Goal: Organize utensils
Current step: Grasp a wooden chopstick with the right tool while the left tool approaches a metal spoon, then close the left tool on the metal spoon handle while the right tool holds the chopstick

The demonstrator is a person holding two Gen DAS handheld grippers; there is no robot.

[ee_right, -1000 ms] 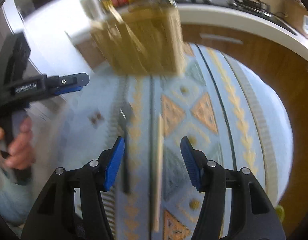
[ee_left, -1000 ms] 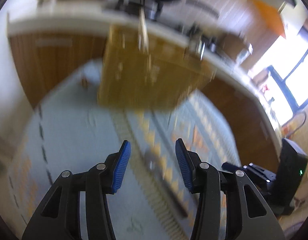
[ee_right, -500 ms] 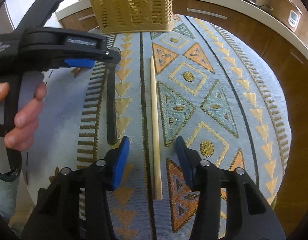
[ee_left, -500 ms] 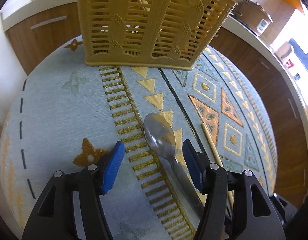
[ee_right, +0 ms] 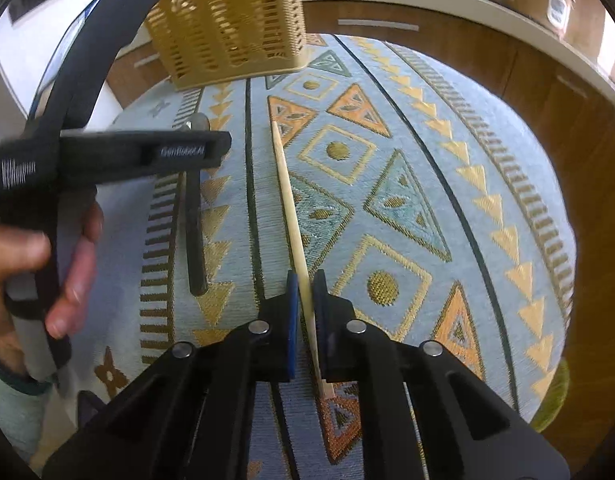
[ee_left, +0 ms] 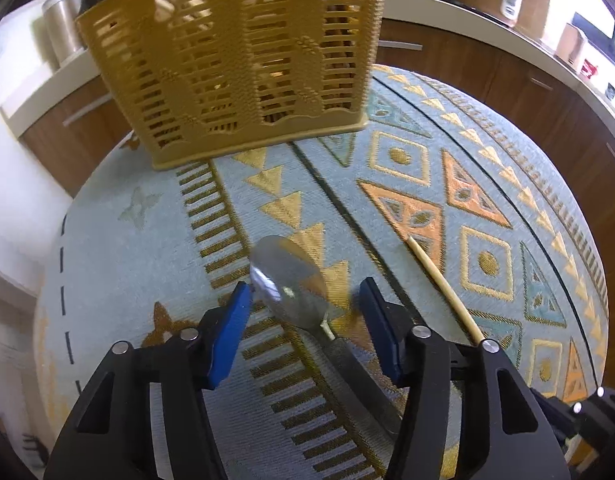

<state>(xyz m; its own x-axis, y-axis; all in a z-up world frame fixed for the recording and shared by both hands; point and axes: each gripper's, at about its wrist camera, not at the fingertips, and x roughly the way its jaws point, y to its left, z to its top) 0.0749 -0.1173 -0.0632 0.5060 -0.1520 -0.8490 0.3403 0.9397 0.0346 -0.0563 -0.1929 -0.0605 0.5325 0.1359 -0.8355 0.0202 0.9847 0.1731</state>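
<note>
The spoon (ee_left: 291,280) lies on the tablecloth (ee_left: 487,208), shiny metal bowl pointing far toward the basket (ee_left: 235,60), dark handle running near. The left gripper (ee_left: 305,300) sits with its jaws apart, 1 blue pad on each side of the bowl, nothing clamped. Over on the right, the right gripper (ee_right: 305,296) has its jaws together on the chopstick (ee_right: 289,192), a thin pale stick, pinched close to its near end.

Risks, as I judge them: that spoon bowl is smooth and curved, so pads closing on it could squirt it out; the neck looks a safer bite. The chopstick is held near 1 end, so it may pivot and droop when lifted. The basket is light slotted yellow plastic, standing at the far left edge; a careless poke could tip it. The woven cloth may snag tips.
</note>
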